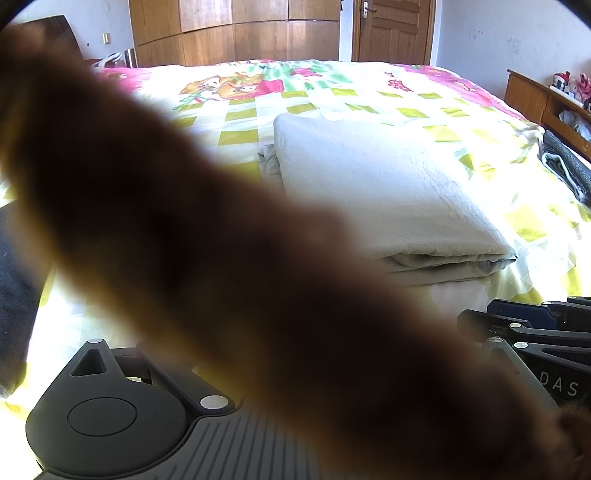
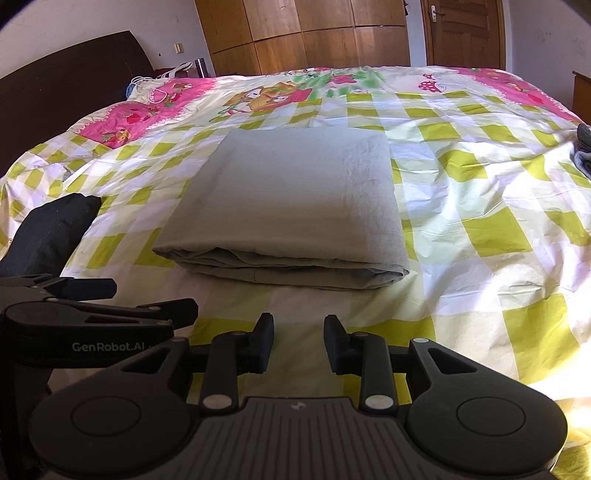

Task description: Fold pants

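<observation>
The pants [image 2: 284, 206] are lying folded in 1 neat stack on the bed [image 2: 480, 192]. Just before them, the right claw [image 2: 298, 345] is hanging spread, pinching nothing. The left claw [image 2: 110, 302] is beside it; I cannot tell its state. Patting the stack flat looks wise.

From my right wrist view, the folded pants [image 2: 291, 206] lie mid-frame on the bed [image 2: 480, 206], with my right gripper [image 2: 298, 341] just below them at the bottom centre, nothing between its fingers. My left gripper [image 2: 110, 317] sits at the lower left, a dark bundle [image 2: 51, 232] above it. The wardrobe [image 2: 303, 33] and door [image 2: 461, 33] stand behind the bed along the top.
</observation>
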`<act>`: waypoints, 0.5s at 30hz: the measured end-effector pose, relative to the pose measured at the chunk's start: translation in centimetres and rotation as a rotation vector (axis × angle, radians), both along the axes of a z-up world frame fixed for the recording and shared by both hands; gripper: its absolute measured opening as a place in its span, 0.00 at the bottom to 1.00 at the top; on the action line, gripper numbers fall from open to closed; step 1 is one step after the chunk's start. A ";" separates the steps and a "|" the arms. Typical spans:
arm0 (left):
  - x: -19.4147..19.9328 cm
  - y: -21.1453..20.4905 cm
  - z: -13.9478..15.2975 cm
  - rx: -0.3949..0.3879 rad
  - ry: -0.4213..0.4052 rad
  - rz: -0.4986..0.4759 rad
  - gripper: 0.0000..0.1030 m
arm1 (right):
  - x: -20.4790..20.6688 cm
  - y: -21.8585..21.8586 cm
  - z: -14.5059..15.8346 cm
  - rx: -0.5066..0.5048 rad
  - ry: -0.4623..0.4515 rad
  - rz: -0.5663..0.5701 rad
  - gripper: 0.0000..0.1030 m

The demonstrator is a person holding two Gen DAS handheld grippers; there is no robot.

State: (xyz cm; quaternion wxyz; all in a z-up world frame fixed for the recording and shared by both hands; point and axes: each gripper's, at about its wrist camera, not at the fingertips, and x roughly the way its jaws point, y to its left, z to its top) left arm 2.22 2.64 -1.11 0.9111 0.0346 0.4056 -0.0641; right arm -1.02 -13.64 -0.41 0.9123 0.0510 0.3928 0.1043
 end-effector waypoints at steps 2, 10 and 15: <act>0.0 0.0 0.0 -0.001 0.005 -0.001 0.95 | -0.1 0.1 0.0 -0.001 0.000 0.003 0.42; 0.0 -0.1 0.0 -0.003 0.003 -0.001 0.95 | 0.0 0.2 0.0 -0.004 0.000 0.008 0.42; 0.0 -0.1 0.0 -0.005 0.003 -0.001 0.95 | 0.0 0.2 0.0 -0.005 0.001 0.009 0.43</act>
